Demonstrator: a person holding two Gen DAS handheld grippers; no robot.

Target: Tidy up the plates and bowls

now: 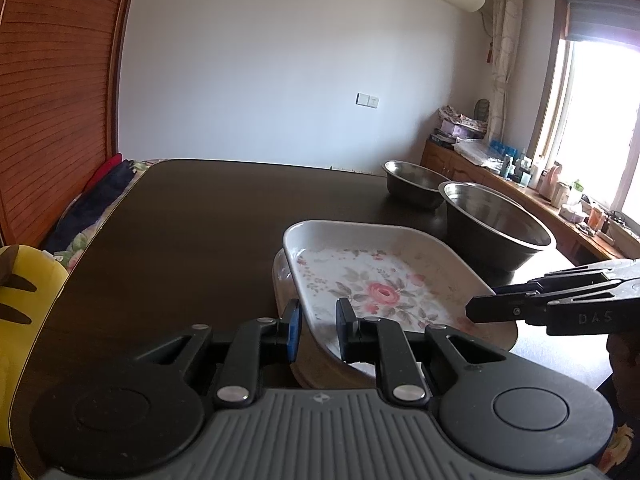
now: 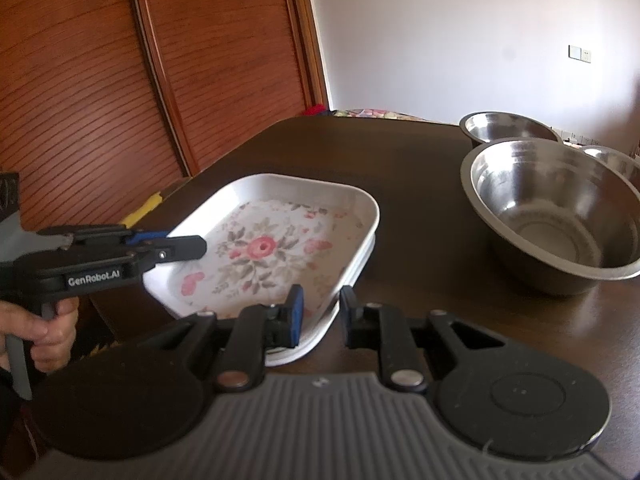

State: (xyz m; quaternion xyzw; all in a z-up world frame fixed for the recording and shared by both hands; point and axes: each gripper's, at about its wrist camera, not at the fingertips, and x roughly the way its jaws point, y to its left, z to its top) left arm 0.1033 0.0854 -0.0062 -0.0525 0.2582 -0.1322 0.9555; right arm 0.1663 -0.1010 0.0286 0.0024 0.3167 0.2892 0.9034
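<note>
Plate with a rose print lies tilted on the dark table, over a second white dish. Left gripper straddles its near rim, jaws apart; right gripper likewise at the opposite rim. Three steel bowls crowd the right side; bare tabletop stretches left.

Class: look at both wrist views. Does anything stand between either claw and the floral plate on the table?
Nothing visible does. The left claw and right claw each already straddle a rim of the floral plate. The steel bowls stand apart, off to one side.
</note>
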